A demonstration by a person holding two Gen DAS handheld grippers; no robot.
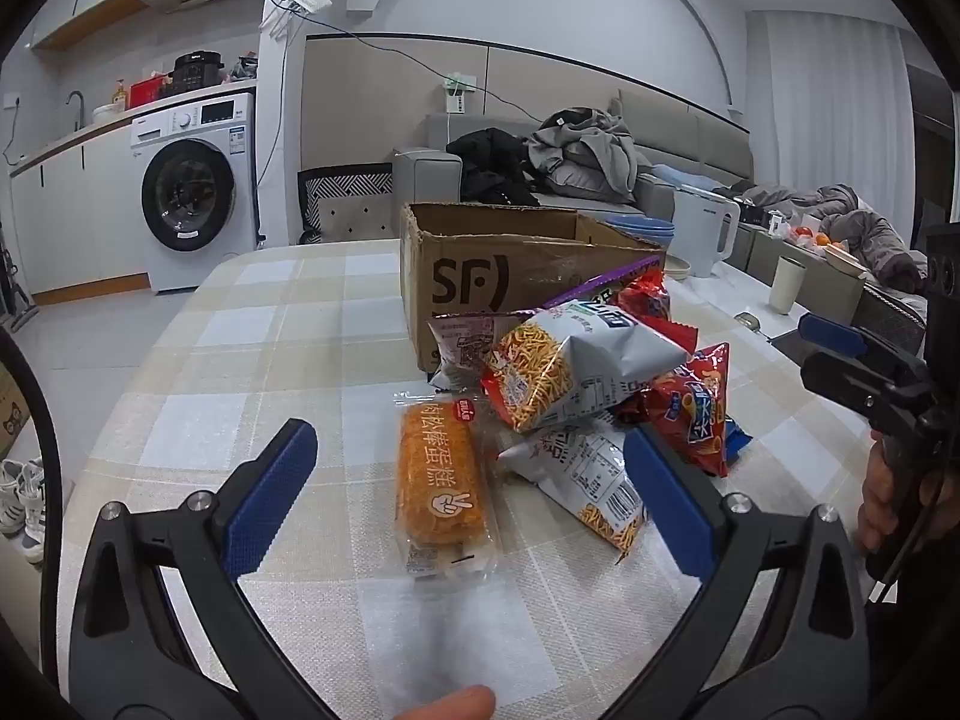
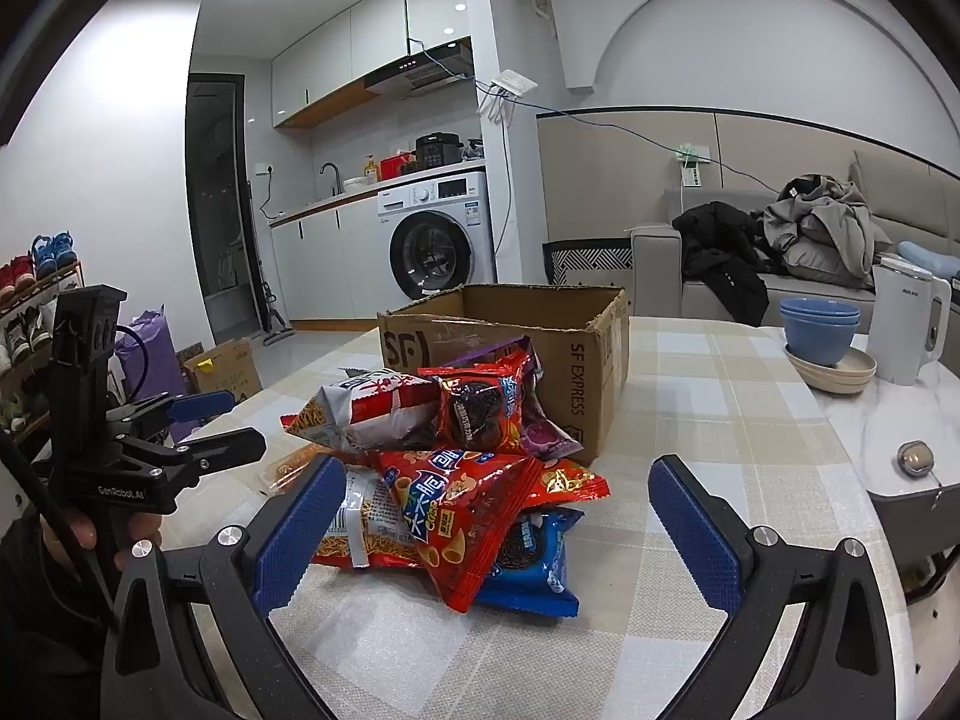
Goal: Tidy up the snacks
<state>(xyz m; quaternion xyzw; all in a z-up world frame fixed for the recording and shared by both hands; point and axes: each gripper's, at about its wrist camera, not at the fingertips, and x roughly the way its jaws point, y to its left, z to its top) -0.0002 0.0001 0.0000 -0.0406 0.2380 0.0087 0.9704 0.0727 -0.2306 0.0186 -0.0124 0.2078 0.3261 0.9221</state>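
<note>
Both claws gape wide and empty: left claw hovers over the cake pack, right claw over the snack pile. Snacks lie heaped on the tabletop against the open box, likely their destination.

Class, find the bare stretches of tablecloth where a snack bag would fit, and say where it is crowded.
Free: the cloth left of the box and cake pack, out to the table edge; also right of the box, before the bowls. Crowded: the snack pile against the box front.
</note>
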